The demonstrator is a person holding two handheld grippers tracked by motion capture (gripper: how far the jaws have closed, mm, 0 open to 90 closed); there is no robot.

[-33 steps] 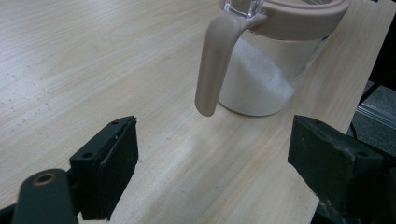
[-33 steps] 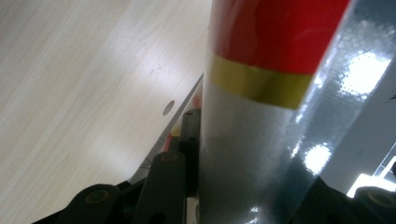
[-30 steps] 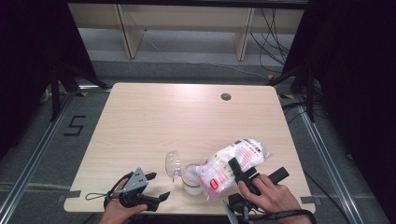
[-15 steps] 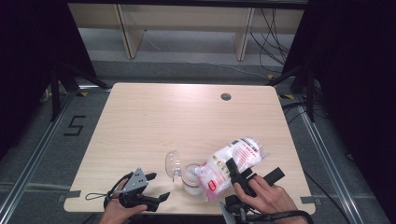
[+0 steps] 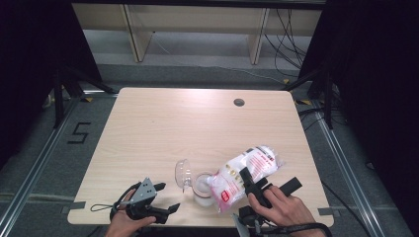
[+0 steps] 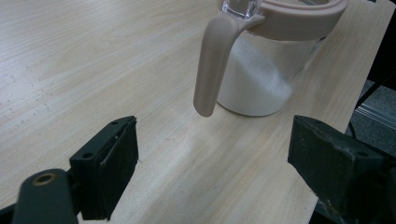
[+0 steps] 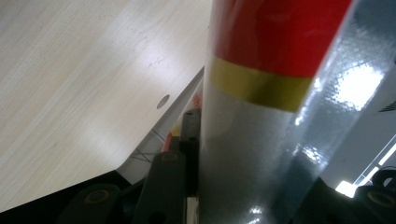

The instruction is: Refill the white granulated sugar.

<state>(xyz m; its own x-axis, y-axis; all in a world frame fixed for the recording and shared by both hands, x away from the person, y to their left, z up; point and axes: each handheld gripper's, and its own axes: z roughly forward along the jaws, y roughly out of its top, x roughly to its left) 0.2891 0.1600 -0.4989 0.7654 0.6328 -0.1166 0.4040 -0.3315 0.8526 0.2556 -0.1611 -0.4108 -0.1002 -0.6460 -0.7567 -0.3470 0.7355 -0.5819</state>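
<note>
Where pale wood table (image 5: 163, 133) meets grey floor (image 5: 44, 168), dark curtains (image 5: 29, 59)

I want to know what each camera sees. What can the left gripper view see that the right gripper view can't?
Left gripper view: a clear jar of white powder with a pink handle, seen between wide-open jaws. Right gripper view: the shiny red, yellow and silver bag pressed between its jaws, plus a small round hole in the tabletop. Both: the pale wooden table.
</note>
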